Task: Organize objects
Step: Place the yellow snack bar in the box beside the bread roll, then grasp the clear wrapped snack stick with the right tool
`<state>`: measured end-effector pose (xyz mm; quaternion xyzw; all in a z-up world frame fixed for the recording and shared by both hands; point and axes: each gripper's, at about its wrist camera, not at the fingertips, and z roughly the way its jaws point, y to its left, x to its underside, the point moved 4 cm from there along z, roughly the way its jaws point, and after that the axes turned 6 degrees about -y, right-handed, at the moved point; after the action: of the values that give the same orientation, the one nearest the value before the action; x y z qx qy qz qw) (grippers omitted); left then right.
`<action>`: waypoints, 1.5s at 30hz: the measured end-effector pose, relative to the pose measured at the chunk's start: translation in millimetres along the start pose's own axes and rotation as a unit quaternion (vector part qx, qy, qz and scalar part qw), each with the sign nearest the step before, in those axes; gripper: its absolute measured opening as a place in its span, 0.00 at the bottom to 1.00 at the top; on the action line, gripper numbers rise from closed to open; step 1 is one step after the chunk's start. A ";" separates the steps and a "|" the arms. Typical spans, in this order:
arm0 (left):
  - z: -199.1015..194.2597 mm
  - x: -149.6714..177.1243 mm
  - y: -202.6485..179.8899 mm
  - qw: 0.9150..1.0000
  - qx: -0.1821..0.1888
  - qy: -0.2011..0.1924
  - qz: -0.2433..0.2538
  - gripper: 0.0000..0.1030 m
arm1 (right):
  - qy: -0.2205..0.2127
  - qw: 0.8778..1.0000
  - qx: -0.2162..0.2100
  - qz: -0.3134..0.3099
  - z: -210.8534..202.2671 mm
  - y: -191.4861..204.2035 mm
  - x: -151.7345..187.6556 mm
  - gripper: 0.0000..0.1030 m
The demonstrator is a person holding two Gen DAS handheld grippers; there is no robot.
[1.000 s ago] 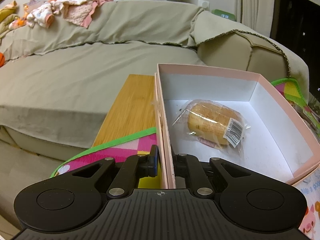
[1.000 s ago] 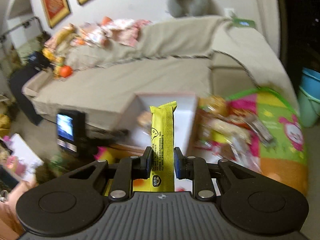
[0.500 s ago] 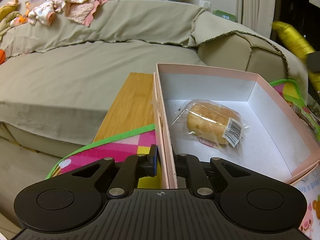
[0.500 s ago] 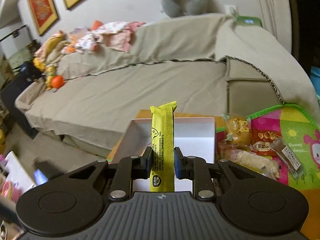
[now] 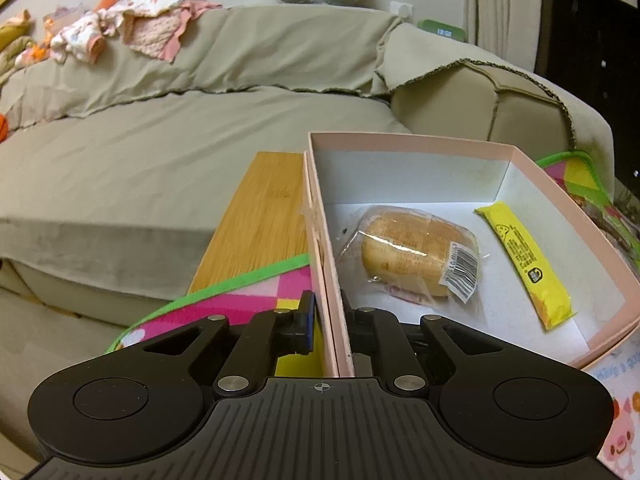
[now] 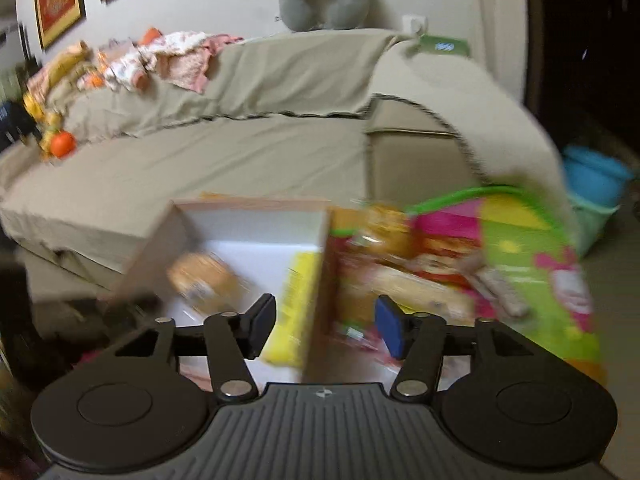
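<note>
A pink box [image 5: 420, 142] with a white inside stands on the colourful mat. In it lie a wrapped bread bun [image 5: 416, 254] and a yellow snack bar [image 5: 524, 264] along the right wall. My left gripper [image 5: 329, 320] is shut on the box's left wall near the front corner. In the blurred right wrist view my right gripper [image 6: 326, 330] is open and empty above the box's right wall [image 6: 318, 292], with the yellow bar [image 6: 294, 308] and the bun [image 6: 208, 280] below it.
Several wrapped snacks [image 6: 404, 276] lie on the colourful mat [image 6: 532, 256] right of the box. A wooden board [image 5: 260, 224] lies left of the box. A beige sofa [image 5: 160, 152] with clothes [image 5: 132, 24] stands behind. A blue bucket [image 6: 596, 176] stands at far right.
My right gripper has opened and let go of the yellow snack bar, which now lies in the box by its right wall. My left gripper still holds the box wall.
</note>
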<state>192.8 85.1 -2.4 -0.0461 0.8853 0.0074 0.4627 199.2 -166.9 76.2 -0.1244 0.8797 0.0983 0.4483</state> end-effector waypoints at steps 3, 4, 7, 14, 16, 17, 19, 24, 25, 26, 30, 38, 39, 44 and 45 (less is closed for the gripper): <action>1.0 -0.7 1.6 1.000 0.008 -0.001 0.006 0.11 | 0.004 1.000 0.017 -0.010 -12.2 -13.8 21.0 0.55; 1.4 -0.7 2.5 1.000 0.010 -0.003 0.006 0.11 | 0.005 1.000 0.021 -0.012 -15.3 -18.3 27.8 0.56; 3.2 -0.6 4.6 1.000 0.017 -0.006 0.001 0.11 | 0.011 0.999 0.037 -0.022 -21.5 -27.6 49.3 0.60; 5.5 -1.7 3.1 1.000 0.016 -0.005 0.001 0.11 | 0.026 0.998 0.055 0.002 -6.9 -43.0 63.5 0.60; 5.1 -0.8 3.2 1.000 0.016 -0.005 0.000 0.11 | 0.019 0.998 0.063 0.007 -1.4 -46.8 60.8 0.60; 5.1 -0.7 3.4 1.000 0.016 -0.005 -0.002 0.11 | 0.012 0.998 0.068 0.005 1.8 -48.9 58.2 0.60; 5.3 -0.2 4.1 1.000 0.017 -0.005 -0.005 0.11 | 0.004 0.997 0.081 -0.003 8.9 -56.2 53.6 0.60; 5.3 0.9 4.2 1.000 0.017 -0.005 -0.007 0.11 | 0.018 0.996 0.089 0.017 31.1 -80.2 49.7 0.60; 5.1 1.3 4.2 1.000 0.017 -0.005 -0.007 0.11 | 0.023 0.996 0.085 0.022 36.0 -84.6 50.9 0.60; 5.1 1.3 4.2 1.000 0.017 -0.006 -0.007 0.11 | 0.027 0.996 0.081 0.025 39.6 -87.3 52.0 0.60; 5.1 1.2 4.3 1.000 0.017 -0.005 -0.007 0.11 | 0.035 0.996 0.061 0.052 43.8 -93.8 56.7 0.60; 5.0 1.3 4.5 1.000 0.017 -0.006 -0.007 0.11 | 0.053 0.997 -0.010 0.060 26.0 -72.1 70.0 0.60; 5.0 1.3 4.4 1.000 0.017 -0.006 -0.007 0.11 | 0.048 0.997 -0.002 0.053 25.1 -70.8 69.3 0.60; 4.0 1.2 5.5 1.000 0.017 -0.006 -0.007 0.11 | 0.040 0.998 0.019 0.055 33.3 -75.5 62.8 0.59; 3.5 1.3 5.9 1.000 0.017 -0.006 -0.007 0.11 | 0.042 0.997 0.020 0.057 36.7 -76.7 62.3 0.52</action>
<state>194.4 91.1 -5.6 -0.0449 0.8821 -0.0105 0.4687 215.4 -237.5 -0.4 -0.0693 0.9053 0.1007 0.4069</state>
